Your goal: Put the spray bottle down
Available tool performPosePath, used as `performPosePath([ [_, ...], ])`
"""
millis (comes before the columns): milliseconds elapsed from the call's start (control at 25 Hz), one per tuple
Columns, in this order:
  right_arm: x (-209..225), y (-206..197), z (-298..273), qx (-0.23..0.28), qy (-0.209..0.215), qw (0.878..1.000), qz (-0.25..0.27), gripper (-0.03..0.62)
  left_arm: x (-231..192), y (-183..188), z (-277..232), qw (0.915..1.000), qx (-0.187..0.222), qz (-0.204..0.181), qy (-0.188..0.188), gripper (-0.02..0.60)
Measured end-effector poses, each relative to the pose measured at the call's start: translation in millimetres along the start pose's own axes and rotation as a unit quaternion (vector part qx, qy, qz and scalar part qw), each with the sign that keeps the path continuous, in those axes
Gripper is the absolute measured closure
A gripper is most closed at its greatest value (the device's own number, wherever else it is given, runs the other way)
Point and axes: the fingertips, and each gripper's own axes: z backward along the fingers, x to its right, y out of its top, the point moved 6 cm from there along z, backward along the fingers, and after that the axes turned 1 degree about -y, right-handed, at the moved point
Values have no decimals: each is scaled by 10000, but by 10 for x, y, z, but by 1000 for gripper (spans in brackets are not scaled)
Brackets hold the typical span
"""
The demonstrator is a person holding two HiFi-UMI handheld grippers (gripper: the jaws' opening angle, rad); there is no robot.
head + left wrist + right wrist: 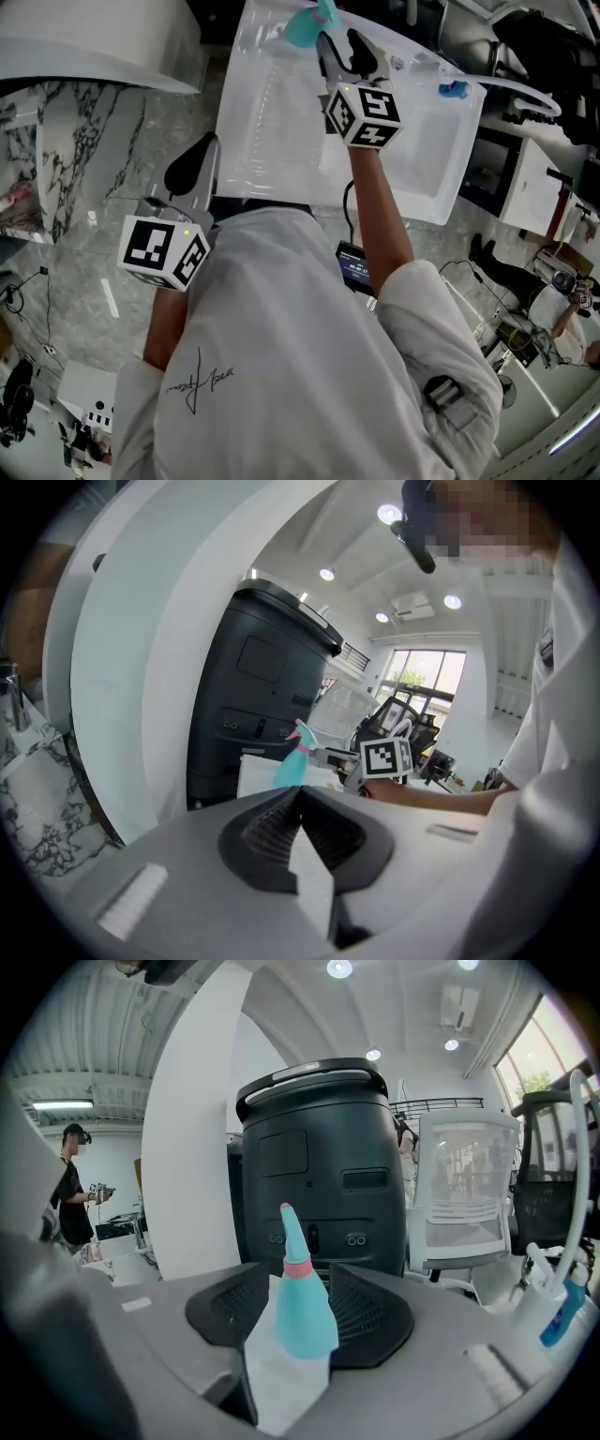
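Observation:
A teal spray bottle (pixel 305 1309) with a pink collar and a pointed teal top stands upright between the jaws of my right gripper (pixel 305 1321), which is shut on its body. In the head view the spray bottle (pixel 307 24) is held over the far edge of a white table (pixel 272 141), with the right gripper (pixel 339 49) stretched out ahead. The left gripper view shows the spray bottle (pixel 293 758) from the side, still in the right gripper (pixel 328 758). My left gripper (pixel 300 794) is shut on nothing; it hangs close to my body, in the head view at the left gripper (pixel 192 173).
A tall black machine (pixel 319 1166) stands behind the table, with a white mesh chair (pixel 464 1194) beside it. A small blue thing (pixel 453 89) lies on the table's right part. A marble counter (pixel 56 141) is at the left. A person (pixel 72 1185) stands far left.

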Motion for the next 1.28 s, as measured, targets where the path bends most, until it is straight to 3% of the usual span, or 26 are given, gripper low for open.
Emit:
performPosePath([
  [280, 3, 15, 151, 9, -86, 9999, -85, 408, 30, -10, 56, 10000, 27, -41, -56, 575],
  [600, -4, 21, 345, -19, -117, 9998, -142, 410, 85, 43, 65, 9992, 73, -354, -175, 575],
  [1280, -175, -20, 794, -115, -204, 9991, -363, 484, 155, 49, 213, 9977, 231, -470, -440, 575],
])
